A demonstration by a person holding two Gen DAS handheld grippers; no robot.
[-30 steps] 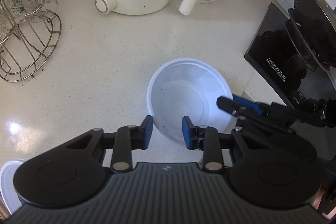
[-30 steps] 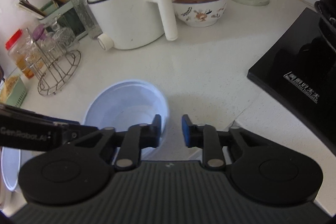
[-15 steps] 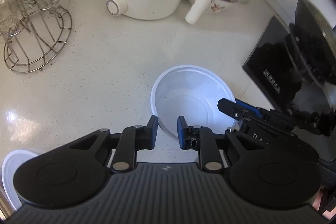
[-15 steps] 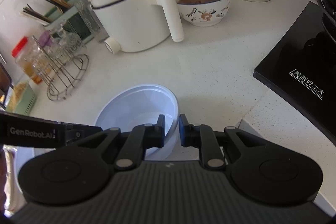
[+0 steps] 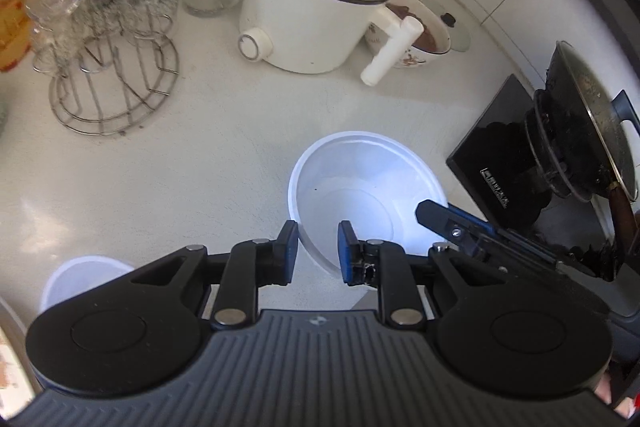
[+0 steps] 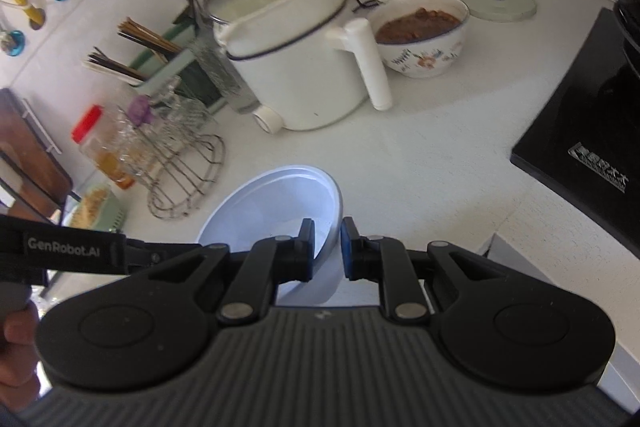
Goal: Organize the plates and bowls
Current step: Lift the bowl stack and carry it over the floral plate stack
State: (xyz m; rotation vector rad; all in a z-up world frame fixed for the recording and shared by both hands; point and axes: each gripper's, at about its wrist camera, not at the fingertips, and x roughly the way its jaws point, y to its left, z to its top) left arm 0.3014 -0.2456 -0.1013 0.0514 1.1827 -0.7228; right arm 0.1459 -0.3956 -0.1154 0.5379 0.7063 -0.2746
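Bowl [image 5: 366, 203], white, sits on the worktop [image 5: 192, 163] at 6 o'clock from the white pot [image 5: 316, 23]; the left hand-held gripper [image 5: 318, 251] straddles its near rim, narrowly parted; at 3 o'clock the right hand-held gripper [image 6: 326, 247] brackets its rim, also narrow.
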